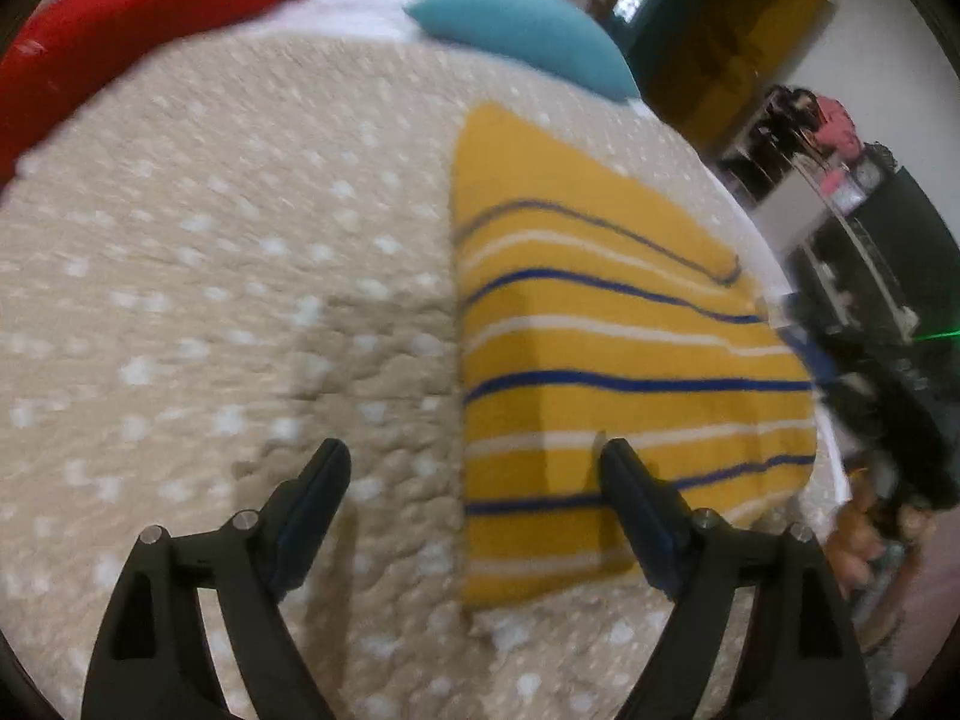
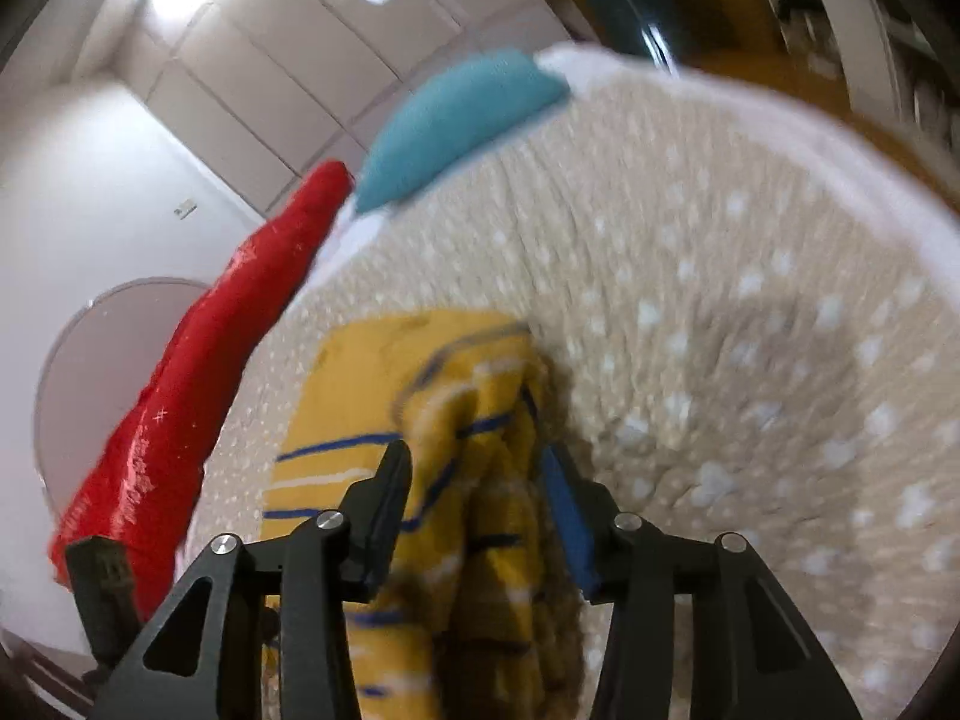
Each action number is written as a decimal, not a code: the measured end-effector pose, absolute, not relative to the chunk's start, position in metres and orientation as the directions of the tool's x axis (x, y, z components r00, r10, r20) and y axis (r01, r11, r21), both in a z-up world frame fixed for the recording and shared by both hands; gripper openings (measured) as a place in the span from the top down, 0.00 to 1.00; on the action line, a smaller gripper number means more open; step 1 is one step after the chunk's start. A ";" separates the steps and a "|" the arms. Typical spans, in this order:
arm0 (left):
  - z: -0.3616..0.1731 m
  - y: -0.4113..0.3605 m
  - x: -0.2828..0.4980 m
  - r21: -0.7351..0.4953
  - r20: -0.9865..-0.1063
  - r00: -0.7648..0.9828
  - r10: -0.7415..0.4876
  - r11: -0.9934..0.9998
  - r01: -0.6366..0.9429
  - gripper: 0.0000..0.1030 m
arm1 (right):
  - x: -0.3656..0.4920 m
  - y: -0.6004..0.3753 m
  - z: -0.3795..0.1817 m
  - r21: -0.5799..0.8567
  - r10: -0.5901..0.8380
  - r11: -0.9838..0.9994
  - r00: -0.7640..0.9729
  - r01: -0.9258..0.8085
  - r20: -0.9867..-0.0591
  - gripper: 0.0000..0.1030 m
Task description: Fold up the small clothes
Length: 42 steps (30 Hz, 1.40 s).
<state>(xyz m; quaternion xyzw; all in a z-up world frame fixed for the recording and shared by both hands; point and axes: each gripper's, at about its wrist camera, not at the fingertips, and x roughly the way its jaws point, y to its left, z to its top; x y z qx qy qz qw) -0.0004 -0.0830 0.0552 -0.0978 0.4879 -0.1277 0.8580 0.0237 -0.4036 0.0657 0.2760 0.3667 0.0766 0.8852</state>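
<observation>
The left tongs (image 1: 474,468) hang open and empty lower centre, while the right tongs (image 2: 474,468) look open around a bunched fold of the yellow striped garment (image 1: 600,360) on the bed (image 1: 210,300), so honestly it could slip and unfold.

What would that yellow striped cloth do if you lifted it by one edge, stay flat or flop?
Probably flop: between the right gripper's fingers the yellow striped cloth already bunches into soft folds. It looks light, since it lies thin and flat on the dotted bedspread. Its knit surface seems unlikely to slip.
</observation>
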 end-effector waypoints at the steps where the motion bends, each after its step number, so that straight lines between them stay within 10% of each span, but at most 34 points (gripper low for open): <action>1: 0.065 -0.081 -0.012 -0.248 -0.799 0.538 -0.268 0.962 0.112 0.18 | 0.019 -0.399 0.076 0.533 0.336 0.845 0.733 0.042 -0.591 0.51; 7: 0.124 -0.072 -0.082 0.032 -0.575 0.817 0.050 0.999 -0.039 0.09 | -0.004 -0.338 0.104 0.475 0.447 0.860 0.719 -0.184 -0.532 0.51; 15: 0.171 -0.052 -0.162 0.027 -0.317 0.936 0.155 0.988 -0.155 0.00 | -0.003 -0.336 0.055 0.416 0.323 0.909 0.684 -0.031 -0.654 0.68; 20: 0.151 -0.070 -0.154 0.051 -0.463 0.885 0.049 0.998 -0.028 0.00 | -0.053 -0.333 0.072 0.288 0.183 0.957 0.742 0.014 -0.644 0.45; 27: 0.090 -0.096 -0.138 0.075 -0.687 0.726 0.030 0.997 0.030 0.00 | -0.106 -0.332 0.058 0.206 0.103 0.977 0.727 0.054 -0.679 0.44; 42: 0.048 -0.100 -0.130 0.014 -0.803 0.596 -0.025 0.998 0.061 0.00 | -0.122 -0.322 0.034 0.146 0.051 0.986 0.682 0.083 -0.729 0.38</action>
